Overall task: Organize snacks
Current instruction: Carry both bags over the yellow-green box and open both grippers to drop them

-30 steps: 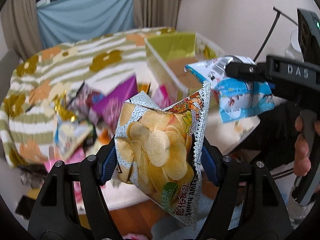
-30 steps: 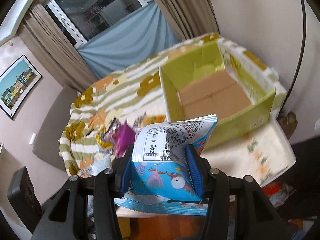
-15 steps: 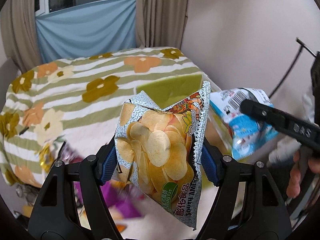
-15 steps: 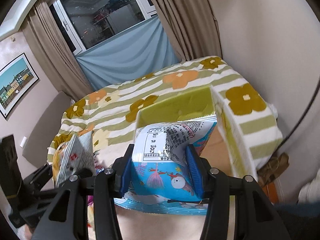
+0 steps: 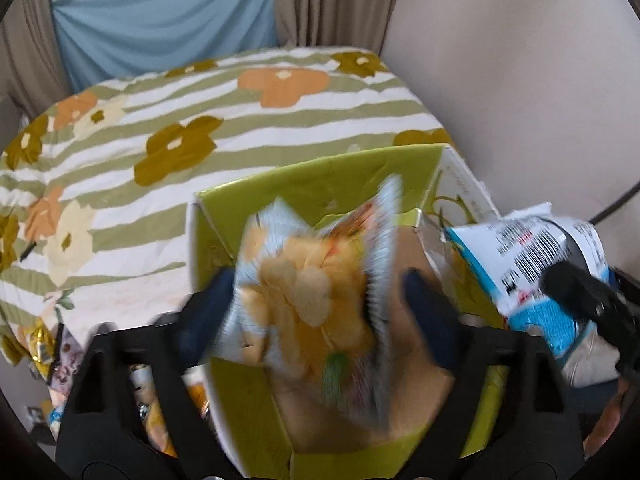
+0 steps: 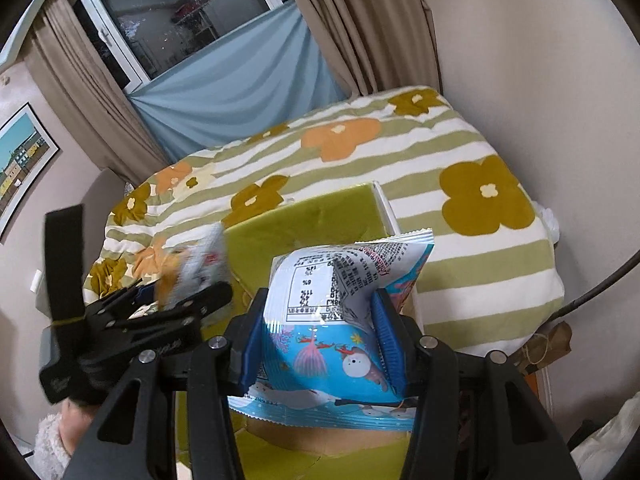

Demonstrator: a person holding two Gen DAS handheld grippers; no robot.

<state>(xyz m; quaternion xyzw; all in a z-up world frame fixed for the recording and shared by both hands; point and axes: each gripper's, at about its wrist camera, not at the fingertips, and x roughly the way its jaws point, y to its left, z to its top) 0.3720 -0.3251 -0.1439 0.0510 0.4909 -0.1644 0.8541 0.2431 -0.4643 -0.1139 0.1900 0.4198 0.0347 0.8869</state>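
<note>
Bed (image 5: 280,128) covered by a green-striped floral quilt (image 6: 472,248), an open green box (image 5: 320,184) sitting on it near the wall, loose snacks (image 5: 52,352) piled left of it.

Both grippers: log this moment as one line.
left gripper: opening, chip bag between jaws | right gripper: shut on blue snack bag | both over green box

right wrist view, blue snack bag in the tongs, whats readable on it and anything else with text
"6%": upside down in the nutrition table on the blue snack bag.
"1%": same table, row above.
Other print on that bag: too small to read.
Chip bag: motion blurred, unreadable.
Barcode digits in the left wrist view: too small.
</note>
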